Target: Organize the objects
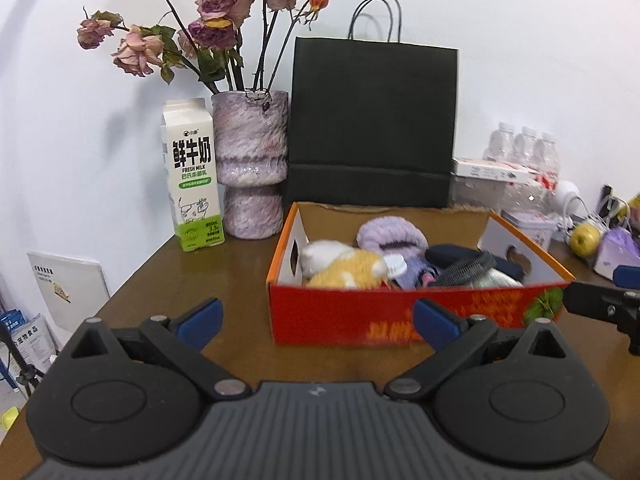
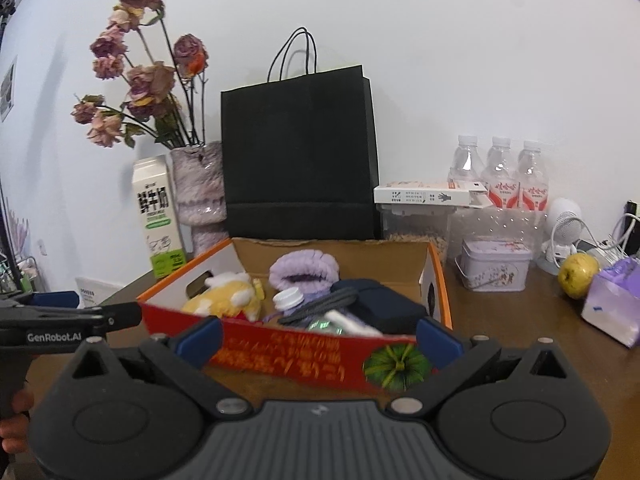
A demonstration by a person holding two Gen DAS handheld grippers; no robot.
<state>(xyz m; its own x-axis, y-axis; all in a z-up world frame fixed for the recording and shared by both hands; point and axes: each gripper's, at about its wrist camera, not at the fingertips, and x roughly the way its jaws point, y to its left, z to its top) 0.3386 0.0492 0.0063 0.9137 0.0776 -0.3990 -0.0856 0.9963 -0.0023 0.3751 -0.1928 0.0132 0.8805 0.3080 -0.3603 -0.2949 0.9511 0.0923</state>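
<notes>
Both grippers are right up front, left gripper and right gripper, jaws spread wide on each and nothing held in either.

Just past my blue fingertips sits the red cardboard box on the brown table. It's got orange rims, white inner walls with cut-out handles, yellow lettering on the front and a green leafy picture near one corner. From the right wrist view it sits squarely between my jaws; from the left wrist view it's off toward the right fingertip, and the right gripper pokes in at the far right edge.

Inside it's a jumble: a yellow and white plush toy, a fluffy purple slipper, a white bottle cap, some dark blue cloth and a gray cord.

Behind the box stands a black paper bag, with a vase of dried roses and a milk carton to its left. Off to the right are water bottles, a tin and a yellow-green apple.
</notes>
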